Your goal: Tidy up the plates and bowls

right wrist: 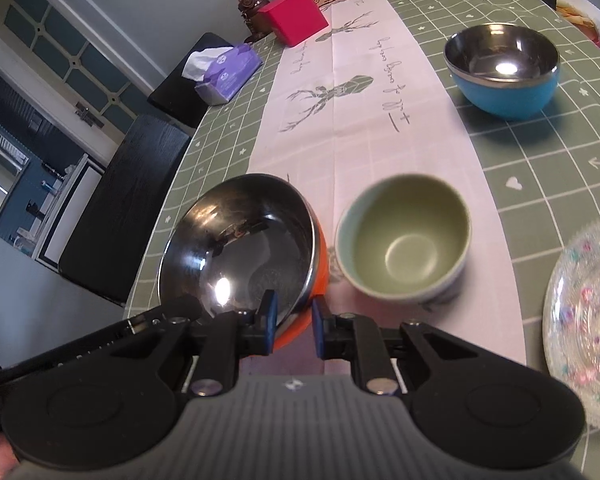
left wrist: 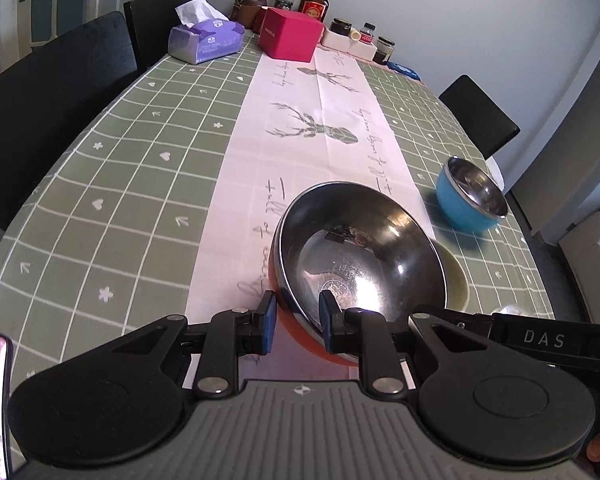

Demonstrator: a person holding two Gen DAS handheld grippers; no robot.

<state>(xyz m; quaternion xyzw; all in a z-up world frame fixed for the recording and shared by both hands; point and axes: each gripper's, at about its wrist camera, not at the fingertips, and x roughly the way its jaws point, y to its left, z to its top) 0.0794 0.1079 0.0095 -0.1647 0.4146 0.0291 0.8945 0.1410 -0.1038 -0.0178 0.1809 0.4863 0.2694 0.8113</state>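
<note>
Both my hand-held grippers, left (left wrist: 297, 322) and right (right wrist: 293, 322), clamp nearly shut on orange steel bowl (right wrist: 236, 248) rim; green bowl (right wrist: 404, 240) beside it on tabletop (right wrist: 540, 160).

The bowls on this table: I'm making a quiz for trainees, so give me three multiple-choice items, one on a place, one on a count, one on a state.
1. Where does the blue bowl stand?
A. On the green checked cloth, beyond the green bowl
B. Inside the orange bowl
C. On a chair

2. How many bowls show in the right wrist view?
A. Two
B. Three
C. Five

3. How is the orange bowl held?
A. It lies free
B. One pair of tongs holds it
C. Both pairs of tongs clamp its rim

Answers: 1 A, it sits alone on the checks. 2 B, orange, green and blue. 3 C, the left tongs and right tongs each straddle the rim.
</note>
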